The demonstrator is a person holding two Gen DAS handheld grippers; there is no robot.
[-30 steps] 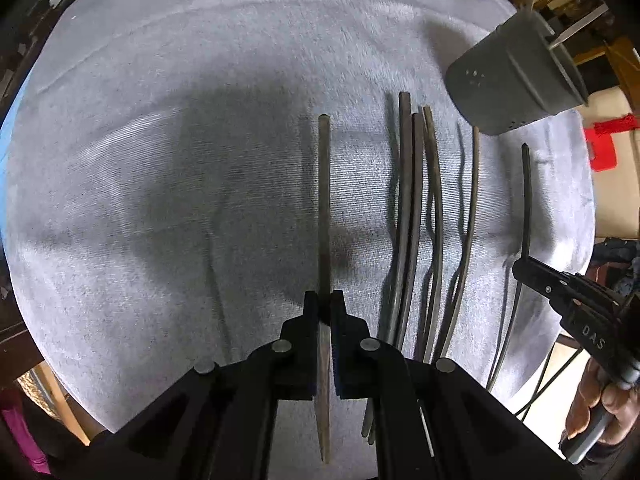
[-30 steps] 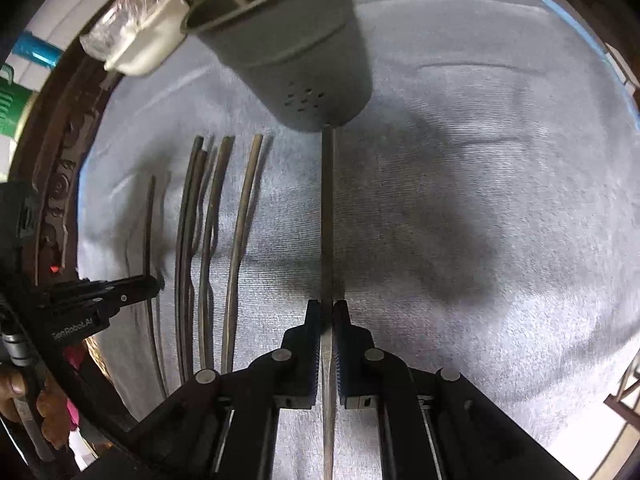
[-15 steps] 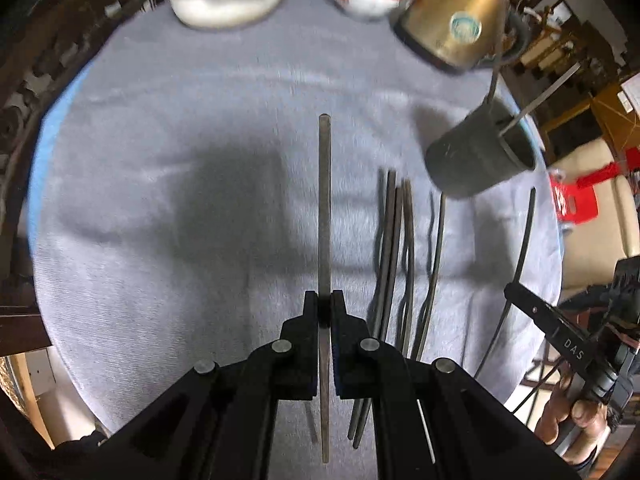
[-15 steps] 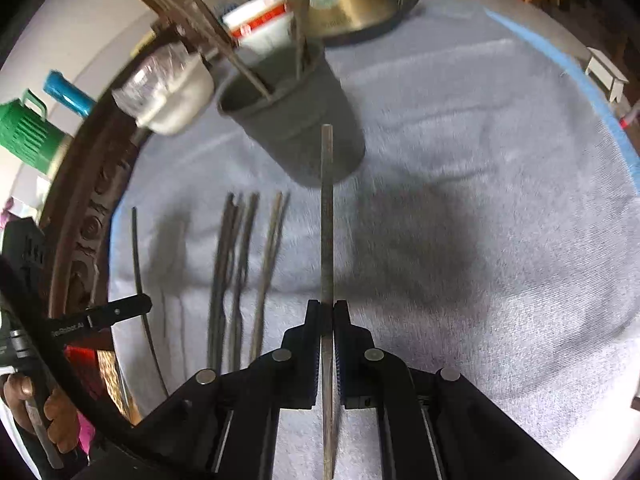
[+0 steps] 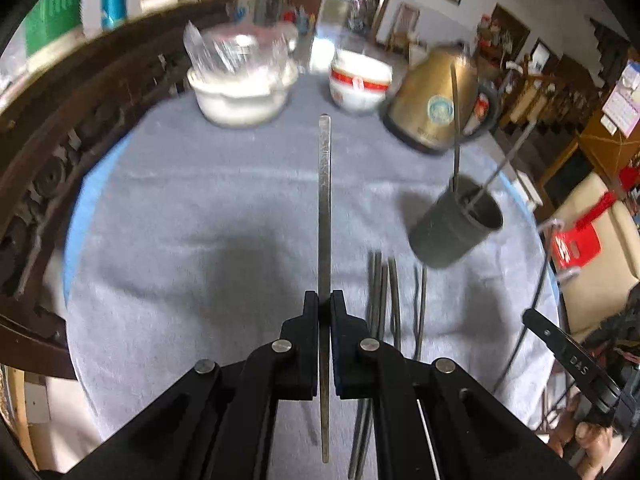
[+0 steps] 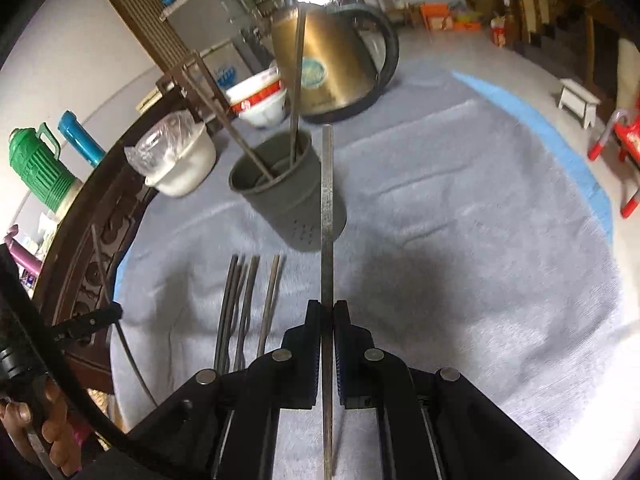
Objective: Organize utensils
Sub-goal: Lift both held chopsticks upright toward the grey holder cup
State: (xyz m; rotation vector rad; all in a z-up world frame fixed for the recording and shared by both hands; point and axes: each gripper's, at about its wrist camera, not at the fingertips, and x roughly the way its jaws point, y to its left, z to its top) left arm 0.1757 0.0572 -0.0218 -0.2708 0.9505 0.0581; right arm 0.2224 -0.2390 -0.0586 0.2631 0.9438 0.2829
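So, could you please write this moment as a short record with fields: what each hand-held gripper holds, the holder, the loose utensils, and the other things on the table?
left hand-held gripper: shut on one chopstick
right hand-held gripper: shut on another chopstick
utensil holder: dark grey cup, upright on the cloth, two chopsticks standing inside
loose chopsticks: several lying side by side on the grey cloth, just in front of the holder
behind holder: brass-coloured kettle, red and white bowl, white bowl with plastic wrap

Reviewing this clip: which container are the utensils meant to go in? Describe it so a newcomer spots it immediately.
On the grey tablecloth, find the brass-coloured kettle. Just in front stands a dark grey cup. Unlike the white bowls nearby, it has two chopsticks sticking out and small drain holes.
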